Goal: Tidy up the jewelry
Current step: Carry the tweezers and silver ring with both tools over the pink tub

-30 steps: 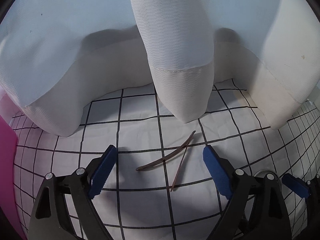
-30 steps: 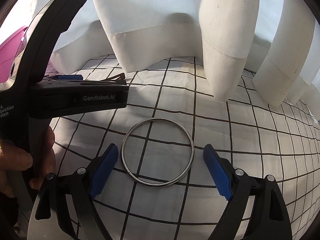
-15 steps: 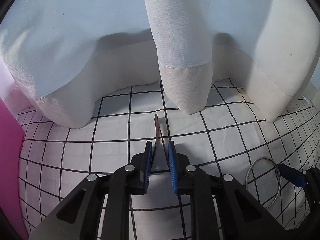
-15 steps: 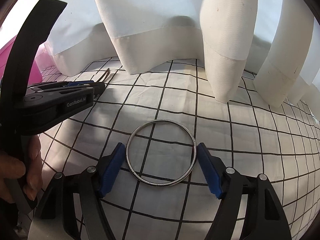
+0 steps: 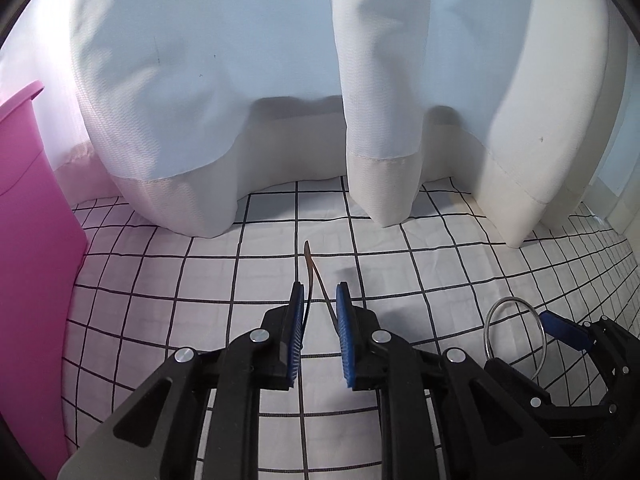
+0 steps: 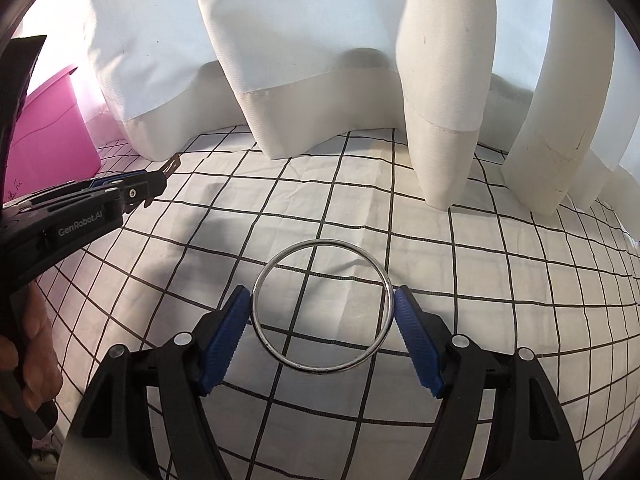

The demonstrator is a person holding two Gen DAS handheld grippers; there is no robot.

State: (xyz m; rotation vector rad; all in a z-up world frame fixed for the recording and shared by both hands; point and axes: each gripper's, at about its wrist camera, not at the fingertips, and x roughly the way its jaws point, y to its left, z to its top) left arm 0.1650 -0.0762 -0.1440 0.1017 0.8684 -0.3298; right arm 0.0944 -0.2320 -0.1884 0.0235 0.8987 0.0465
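My left gripper is shut on a thin brown V-shaped hair clip and holds it above the checked cloth, its tip pointing forward. The clip's tip also shows in the right wrist view, sticking out of the left gripper. My right gripper is shut on a silver bangle, one blue pad touching each side of the ring. The bangle also shows in the left wrist view, held upright at the lower right.
A pink bin stands at the left, and also shows in the right wrist view. White curtains hang down onto the back of the checked cloth.
My left gripper closed on the hair clip and lifted it off the cloth. My right gripper closed in until its pads touch the bangle's sides, and the bangle now stands raised.
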